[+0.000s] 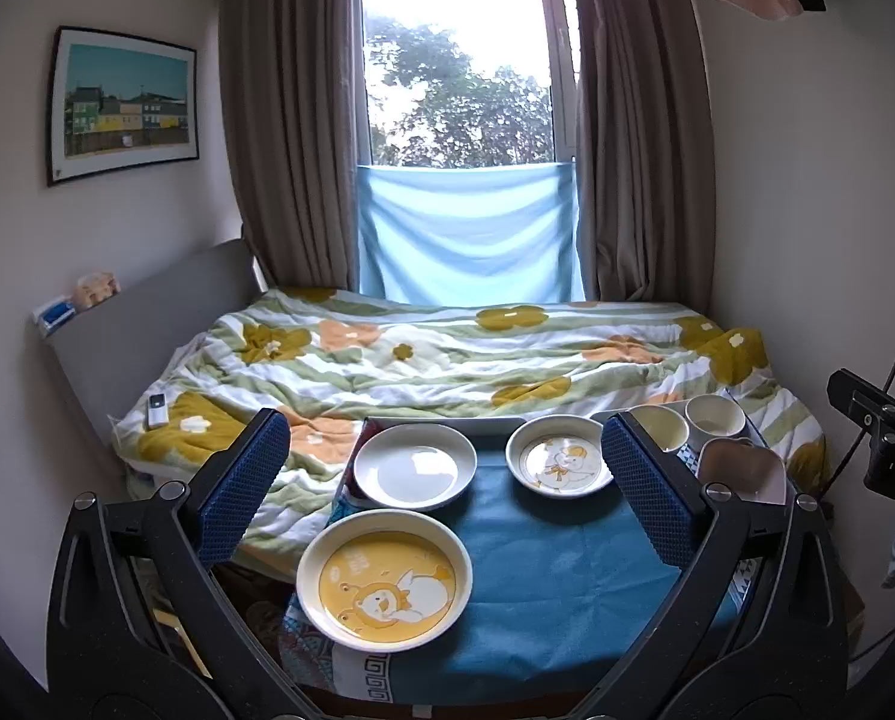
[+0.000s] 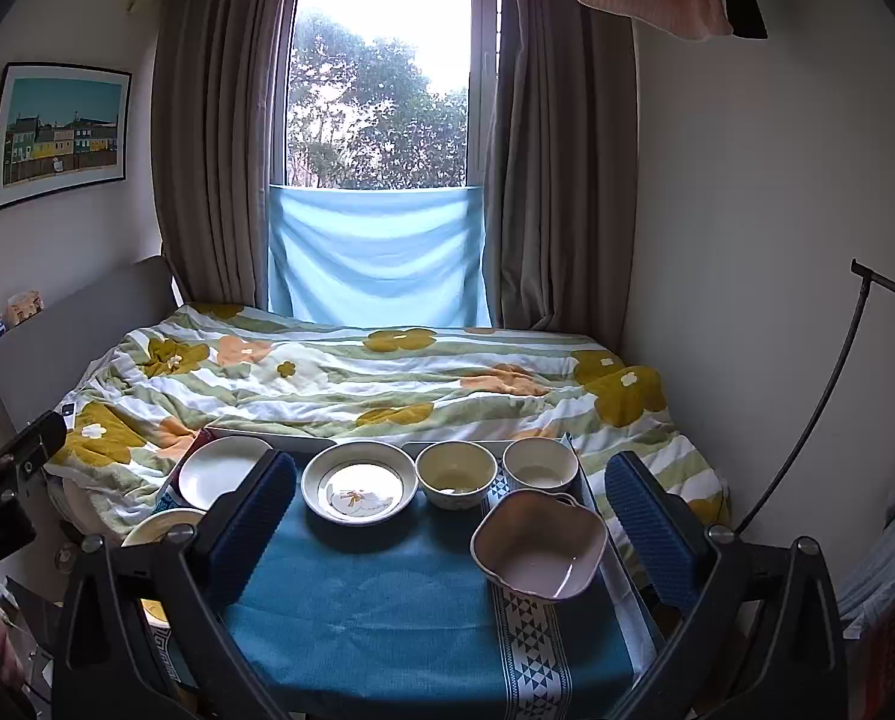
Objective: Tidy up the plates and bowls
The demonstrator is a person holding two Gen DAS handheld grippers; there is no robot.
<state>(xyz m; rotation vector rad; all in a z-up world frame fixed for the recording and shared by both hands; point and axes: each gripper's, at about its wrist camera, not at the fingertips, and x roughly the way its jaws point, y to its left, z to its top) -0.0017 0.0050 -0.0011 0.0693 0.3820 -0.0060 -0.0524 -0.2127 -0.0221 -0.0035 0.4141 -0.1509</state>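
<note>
While both the left gripper (image 1: 444,483) and right gripper (image 2: 450,516) hung released above the counter (image 2: 357,600), the glazed yellow plate (image 1: 385,579) at its left edge looked stiff, slippery, breakable, best pinched at the rim.

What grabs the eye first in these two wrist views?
The bright window at the far wall, between brown curtains, then the flowered quilt on the bed below it. Nearer, dishes crowd the blue tablecloth: a yellow cartoon plate front left, a pink scalloped bowl front right. Both tongs, left and right, hover open and empty.
</note>
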